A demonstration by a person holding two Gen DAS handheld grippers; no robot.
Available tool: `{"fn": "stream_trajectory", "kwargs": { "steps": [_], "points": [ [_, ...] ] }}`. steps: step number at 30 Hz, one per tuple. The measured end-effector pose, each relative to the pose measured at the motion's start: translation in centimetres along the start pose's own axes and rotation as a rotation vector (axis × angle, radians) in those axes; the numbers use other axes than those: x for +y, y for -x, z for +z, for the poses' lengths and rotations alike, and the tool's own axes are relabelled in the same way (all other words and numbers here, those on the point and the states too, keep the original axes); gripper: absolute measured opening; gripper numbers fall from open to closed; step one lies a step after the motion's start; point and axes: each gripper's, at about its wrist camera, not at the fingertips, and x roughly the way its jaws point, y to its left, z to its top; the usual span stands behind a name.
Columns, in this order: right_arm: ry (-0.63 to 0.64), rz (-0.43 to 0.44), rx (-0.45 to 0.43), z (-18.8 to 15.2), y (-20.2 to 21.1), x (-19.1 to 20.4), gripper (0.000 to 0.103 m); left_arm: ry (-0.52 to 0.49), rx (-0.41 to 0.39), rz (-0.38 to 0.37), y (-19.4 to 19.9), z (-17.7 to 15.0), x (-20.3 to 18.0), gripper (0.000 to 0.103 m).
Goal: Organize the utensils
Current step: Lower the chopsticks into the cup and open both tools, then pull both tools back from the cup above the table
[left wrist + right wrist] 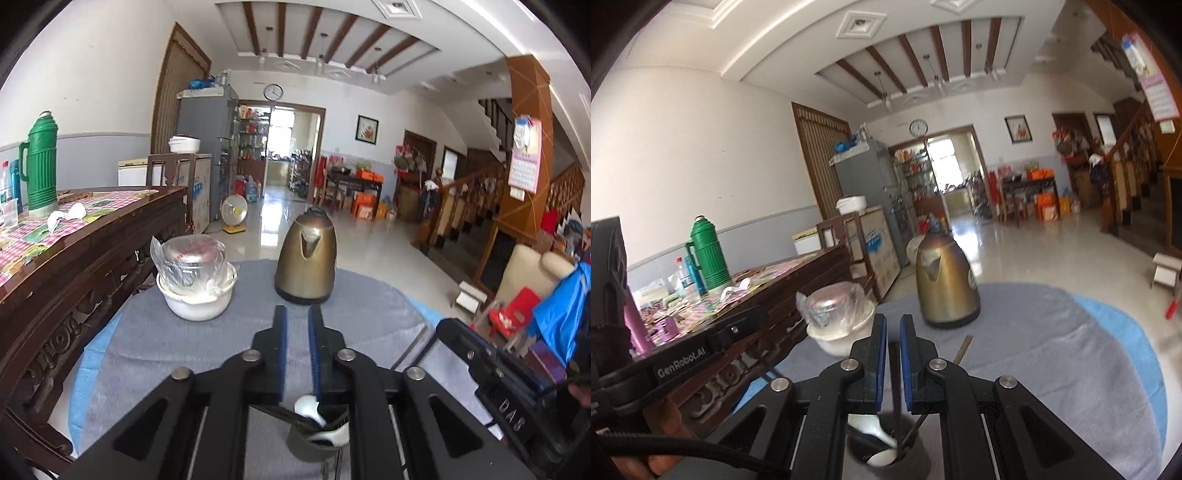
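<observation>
Our cup (888,458) of spoons sits right under both grippers; right gripper (893,328) clenched, left gripper (297,317) slightly parted, both empty.

Ahead of the left gripper (298,314), bare grey cloth (207,343) is lying open up to the bronze kettle (306,258), which is standing straight in front of the jaws. Ahead and to their left, the white bowl (197,299) with its plastic-wrapped metal pot (192,258) is blocking that side, and the dark carved table edge (74,266) is walling off the far left. Below the jaws, the dark cup (314,443) holding white spoons (310,410) is sitting close under them. Right of the right gripper (893,325), wide cloth is lying free.
</observation>
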Motion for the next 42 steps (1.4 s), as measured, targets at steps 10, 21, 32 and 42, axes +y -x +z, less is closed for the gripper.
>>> {"fn": "stream_trajectory", "kwargs": {
  "steps": [10, 21, 32, 42],
  "points": [
    [-0.092, 0.003, 0.032, -1.4, 3.5, -2.8, 0.067, -0.138, 0.035, 0.062, 3.0, -3.6, -1.4, 0.072],
    [0.142, -0.213, 0.240, -4.1, 4.0, -2.2, 0.067, -0.194, 0.240, 0.111, 2.3, -10.0, -1.7, 0.078],
    [0.258, -0.272, 0.350, -5.6, 3.5, -1.5, 0.067, -0.169, 0.325, 0.138, 1.3, -12.1, -1.0, 0.078],
    [0.264, -0.281, 0.432, -7.3, 2.6, -2.1, 0.067, -0.149, 0.401, 0.150, 0.2, -13.8, -0.8, 0.078]
  ]
}}
